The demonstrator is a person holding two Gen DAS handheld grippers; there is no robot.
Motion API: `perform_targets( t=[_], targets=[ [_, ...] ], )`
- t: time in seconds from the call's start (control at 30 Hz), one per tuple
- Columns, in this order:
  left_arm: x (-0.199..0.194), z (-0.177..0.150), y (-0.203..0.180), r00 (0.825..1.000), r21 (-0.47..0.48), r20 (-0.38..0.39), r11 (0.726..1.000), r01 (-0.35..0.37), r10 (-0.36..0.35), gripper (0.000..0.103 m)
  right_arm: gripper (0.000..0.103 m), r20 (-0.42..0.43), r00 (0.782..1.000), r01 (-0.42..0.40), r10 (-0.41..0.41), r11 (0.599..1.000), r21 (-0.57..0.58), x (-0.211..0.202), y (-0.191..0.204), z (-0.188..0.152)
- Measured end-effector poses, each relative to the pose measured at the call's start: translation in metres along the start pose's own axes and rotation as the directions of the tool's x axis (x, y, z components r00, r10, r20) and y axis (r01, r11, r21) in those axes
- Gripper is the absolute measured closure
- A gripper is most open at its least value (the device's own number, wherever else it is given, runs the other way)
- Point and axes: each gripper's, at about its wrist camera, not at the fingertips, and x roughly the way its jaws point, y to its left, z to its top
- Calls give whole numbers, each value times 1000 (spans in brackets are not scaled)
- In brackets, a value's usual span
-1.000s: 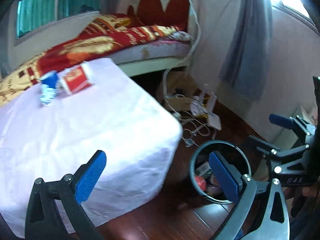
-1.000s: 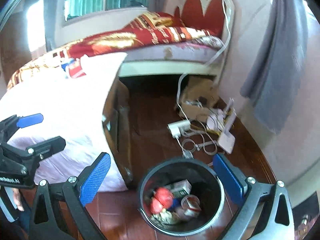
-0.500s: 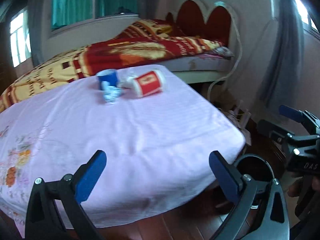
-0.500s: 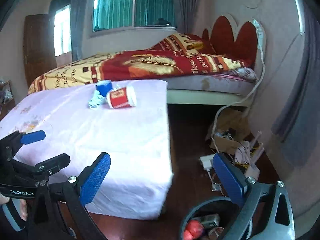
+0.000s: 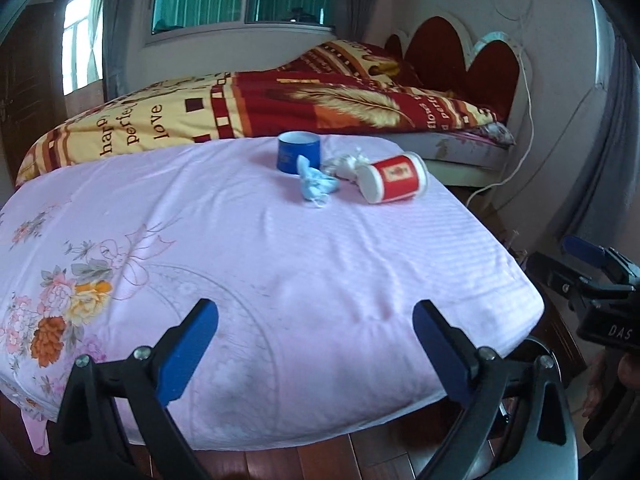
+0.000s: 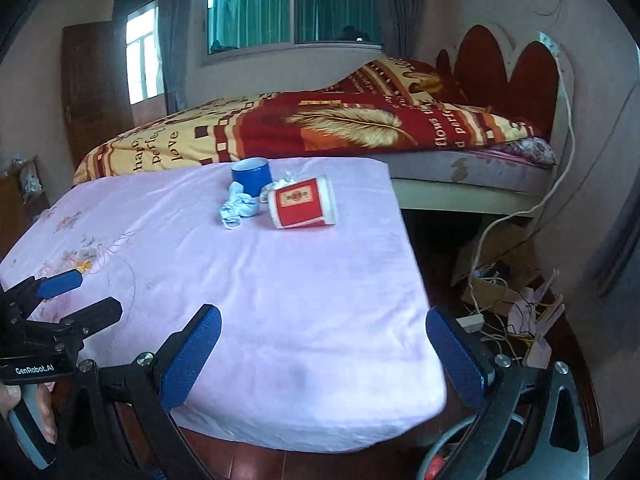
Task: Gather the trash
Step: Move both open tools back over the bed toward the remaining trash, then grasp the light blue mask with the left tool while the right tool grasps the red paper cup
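- Left gripper [image 5: 314,354] spread wide with nothing between the blue pads; right gripper [image 6: 326,354] likewise spread and holding nothing. Both low at the near edge of the table draped in a pink tablecloth [image 5: 280,264].
- Trash bunched at the far end of the cloth: red paper cup [image 5: 394,178] on its side, blue cup [image 5: 298,152] upright just behind, crumpled blue face mask [image 5: 316,186] touching the blue cup, white wad of tissue [image 5: 346,164] between the two cups.
- Likely to roll off the far right edge if the red paper cup gets nudged rather than pinched; thin wall apt to crush under a hard squeeze.
- Risk of snagging a mask ear loop [image 6: 232,224] and dragging the whole heap, tipping the blue cup; contents of that cup impossible to tell.
- Loose cloth prone to bunching under a low pad, pulling everything along.
- Long reach from the near edge, so an elbow or gripper body could catch the cloth.
- Black bin rim [image 5: 536,346] only just visible at lower right, partly hidden by the right finger; a blind drop could miss.
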Motion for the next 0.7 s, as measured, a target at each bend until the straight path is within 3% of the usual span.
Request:
perform_targets(
  t=[0.57, 0.7],
  targets=[
    [22, 9, 36, 1000, -24, -16, 999, -26, 25, 7, 0, -3, 999, -54, 54, 998, -33, 34, 27, 14],
    [31, 13, 42, 999, -24, -26, 999, -22, 22, 12, 0, -10, 998, -56, 55, 997, -49, 42, 31, 20]
  ],
)
